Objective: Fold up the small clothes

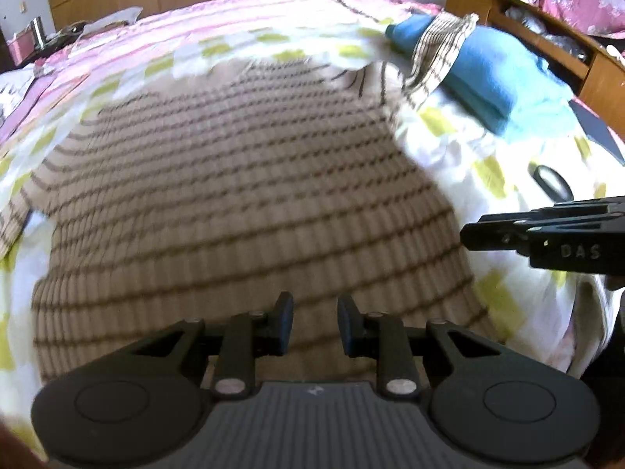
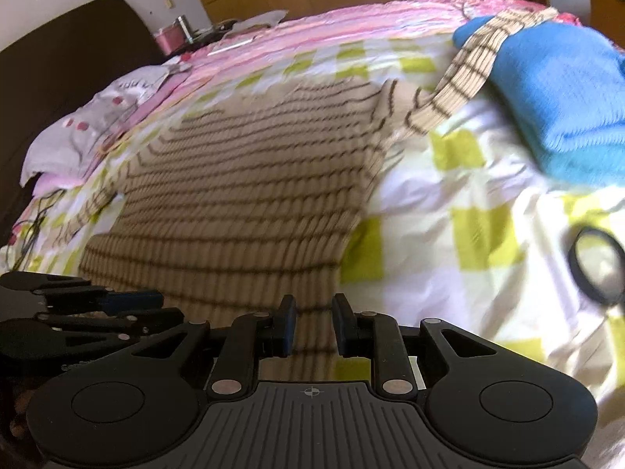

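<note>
Where bedsheet (image 1: 468, 148) shows, striped sweater (image 1: 242, 195) flat, hem nearest, neckline farthest.

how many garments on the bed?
2: striped sweater spread flat before both grippers; blue garment folded at far right, under the sweater's sleeve. More may sit out of frame.

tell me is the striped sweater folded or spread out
Spread out: the striped sweater lies flat on the bed, one sleeve draped over the blue garment.

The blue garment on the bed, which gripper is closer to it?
Right. The right gripper is at the striped sweater's near right corner, the side where the blue garment lies. The left gripper is over the sweater's near hem, farther left.
</note>
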Action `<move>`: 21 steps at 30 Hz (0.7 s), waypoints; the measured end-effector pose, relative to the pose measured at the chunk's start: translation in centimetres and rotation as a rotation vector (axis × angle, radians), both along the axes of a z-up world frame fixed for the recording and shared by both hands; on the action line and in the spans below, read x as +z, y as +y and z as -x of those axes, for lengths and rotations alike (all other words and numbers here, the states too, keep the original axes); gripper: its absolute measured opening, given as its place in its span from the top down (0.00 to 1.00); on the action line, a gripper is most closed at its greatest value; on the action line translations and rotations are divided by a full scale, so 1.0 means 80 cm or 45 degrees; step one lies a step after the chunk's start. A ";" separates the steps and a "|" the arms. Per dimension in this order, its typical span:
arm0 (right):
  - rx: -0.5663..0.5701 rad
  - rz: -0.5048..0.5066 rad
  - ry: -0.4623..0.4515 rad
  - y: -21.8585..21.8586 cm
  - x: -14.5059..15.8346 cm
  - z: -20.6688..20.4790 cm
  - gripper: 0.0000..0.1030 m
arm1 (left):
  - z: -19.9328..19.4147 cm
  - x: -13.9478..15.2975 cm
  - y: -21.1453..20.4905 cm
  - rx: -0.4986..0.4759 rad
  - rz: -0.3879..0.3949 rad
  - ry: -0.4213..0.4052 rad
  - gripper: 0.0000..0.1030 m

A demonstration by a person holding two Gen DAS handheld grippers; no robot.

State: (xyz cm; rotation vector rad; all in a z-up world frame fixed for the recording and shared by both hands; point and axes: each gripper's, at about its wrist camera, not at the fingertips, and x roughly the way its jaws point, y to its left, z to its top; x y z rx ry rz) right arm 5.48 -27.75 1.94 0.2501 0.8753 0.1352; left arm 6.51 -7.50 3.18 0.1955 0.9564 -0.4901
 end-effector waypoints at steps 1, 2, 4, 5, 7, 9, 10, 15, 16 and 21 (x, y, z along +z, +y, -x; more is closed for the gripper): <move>-0.013 0.009 -0.009 -0.005 0.002 -0.005 0.79 | -0.004 0.002 -0.007 -0.011 0.005 -0.011 0.70; -0.030 0.014 -0.023 -0.011 0.006 -0.009 0.79 | -0.008 0.004 -0.014 -0.021 0.009 -0.021 0.70; -0.074 0.023 -0.055 -0.026 0.015 -0.020 0.79 | -0.018 0.008 -0.026 -0.037 0.021 -0.034 0.70; -0.099 0.027 -0.072 -0.035 0.020 -0.027 0.79 | -0.025 0.010 -0.033 -0.042 0.032 -0.039 0.70; -0.151 0.034 -0.106 -0.054 0.029 -0.042 0.79 | -0.037 0.015 -0.045 -0.050 0.053 -0.051 0.70; -0.213 0.040 -0.136 -0.076 0.038 -0.059 0.78 | -0.050 0.020 -0.057 -0.053 0.076 -0.068 0.70; -0.246 0.040 -0.152 -0.088 0.043 -0.069 0.78 | -0.057 0.023 -0.063 -0.054 0.089 -0.077 0.70; -0.420 0.007 -0.219 -0.148 0.061 -0.120 0.76 | -0.093 0.035 -0.092 -0.055 0.141 -0.113 0.69; -0.447 0.010 -0.235 -0.158 0.064 -0.129 0.76 | -0.100 0.037 -0.098 -0.055 0.150 -0.118 0.69; -0.555 0.038 -0.282 -0.196 0.068 -0.172 0.75 | -0.128 0.041 -0.118 -0.028 0.192 -0.136 0.68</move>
